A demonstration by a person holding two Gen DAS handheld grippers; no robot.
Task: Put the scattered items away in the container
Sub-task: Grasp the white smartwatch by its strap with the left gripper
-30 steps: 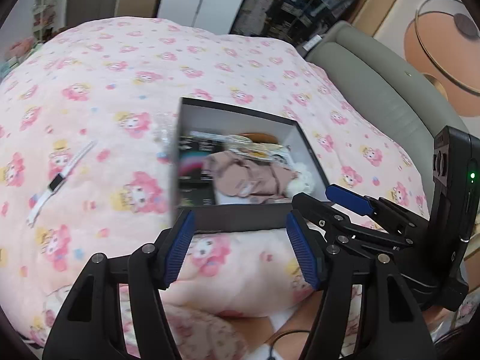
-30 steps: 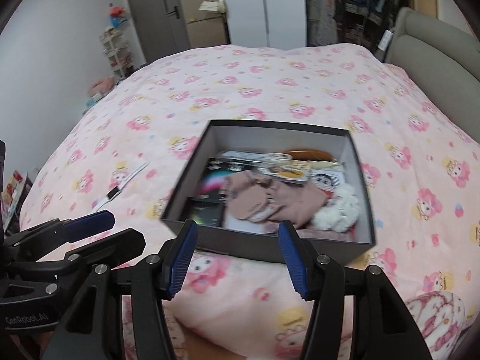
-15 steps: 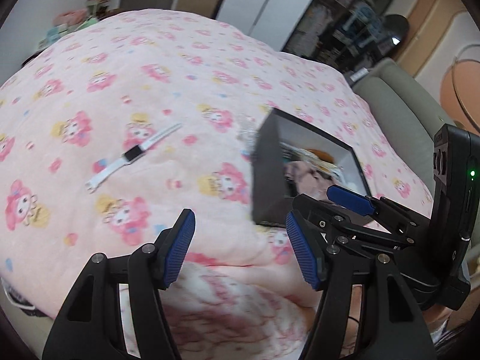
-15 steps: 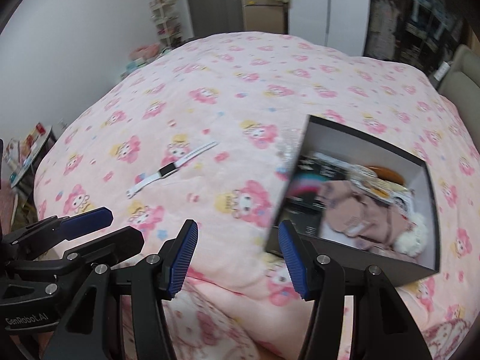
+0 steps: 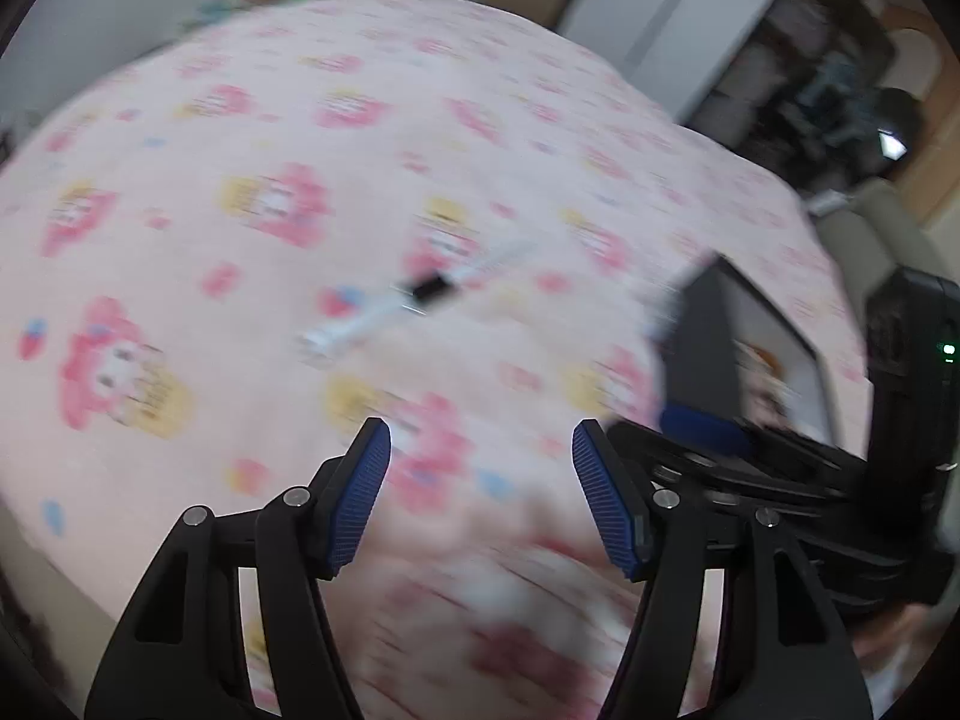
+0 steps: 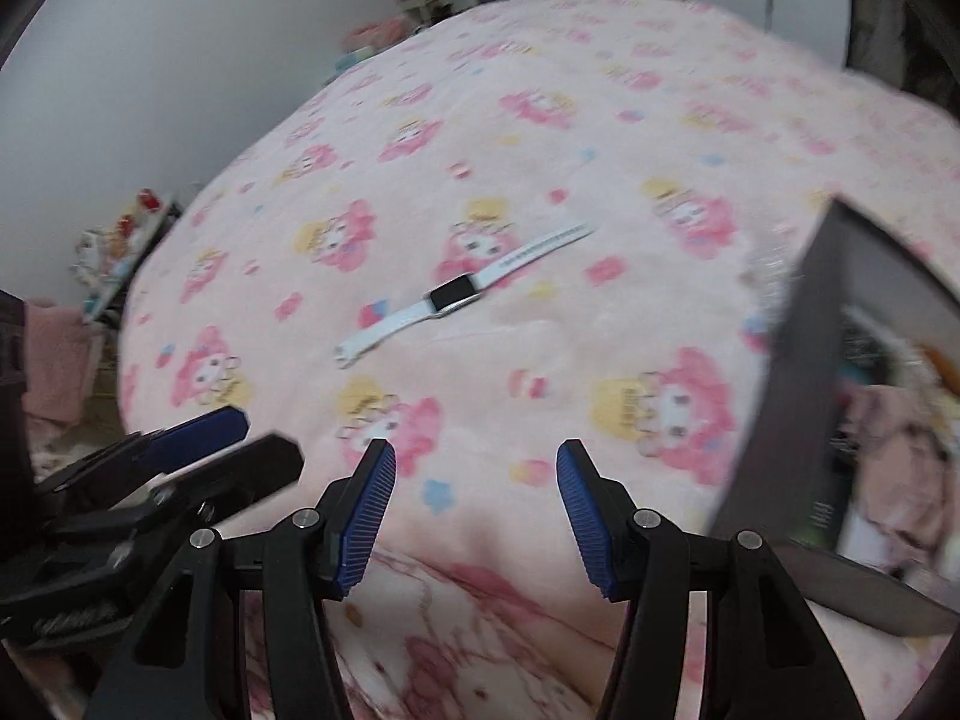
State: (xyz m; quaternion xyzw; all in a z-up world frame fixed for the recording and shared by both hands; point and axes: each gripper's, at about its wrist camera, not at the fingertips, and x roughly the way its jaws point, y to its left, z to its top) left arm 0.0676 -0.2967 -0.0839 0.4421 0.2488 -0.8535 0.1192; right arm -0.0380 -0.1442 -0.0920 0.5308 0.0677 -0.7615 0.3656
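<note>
On the pink cartoon-print quilt covering the bed, the one scattered item in view is a white-strapped smartwatch with a dark square face, lying flat and stretched out toward the quilt's middle, well apart from the container. A second ago both views were centred on the dark open cardboard box; both have since swung leftward, so the box now sits at the right edge of each view and the watch lies ahead of the jaws. The left gripper stands parted and empty over the near edge of the quilt, and its view is heavily blurred. The right gripper is likewise spread with nothing between its blue pads, and has not reached the watch. The box holds pink cloth and mixed small objects, not clearly readable. Judgement: attention has turned from the box to the watch, which appears the next item to collect; no pickup has begun.
</note>
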